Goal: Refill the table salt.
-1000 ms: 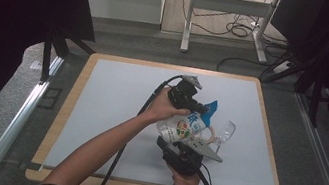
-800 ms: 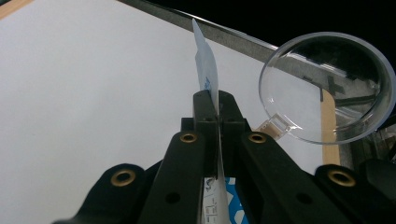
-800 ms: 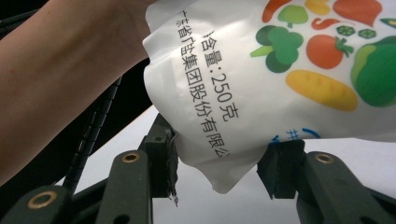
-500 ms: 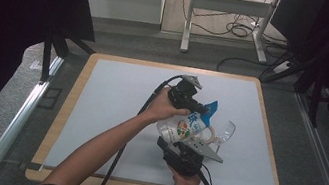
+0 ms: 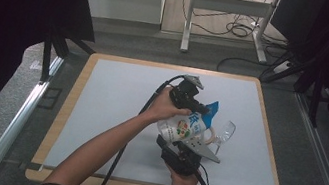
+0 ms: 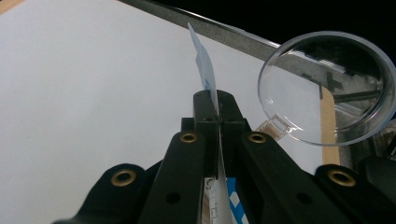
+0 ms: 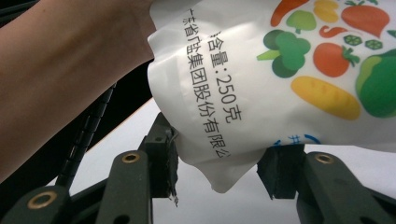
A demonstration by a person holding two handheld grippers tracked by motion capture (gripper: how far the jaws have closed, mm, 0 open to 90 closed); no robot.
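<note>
Right gripper (image 5: pixel 187 149) nearest, jaws apart, the pouch's (image 5: pixel 182 127) lower corner hanging between them, untouched. Pouch held over mid-table (image 5: pixel 99 107); left gripper (image 5: pixel 198 109) beyond is clamped on its blue top edge. Clear glass (image 5: pixel 225 131) just past.

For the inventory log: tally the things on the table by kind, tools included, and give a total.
Printed pouch with vegetable pictures: 1
Clear plastic stemmed glass: 1
Handheld tools: 2, the left tool shut on the pouch's edge, the right tool open around the pouch's lower corner
Total: 4
</note>
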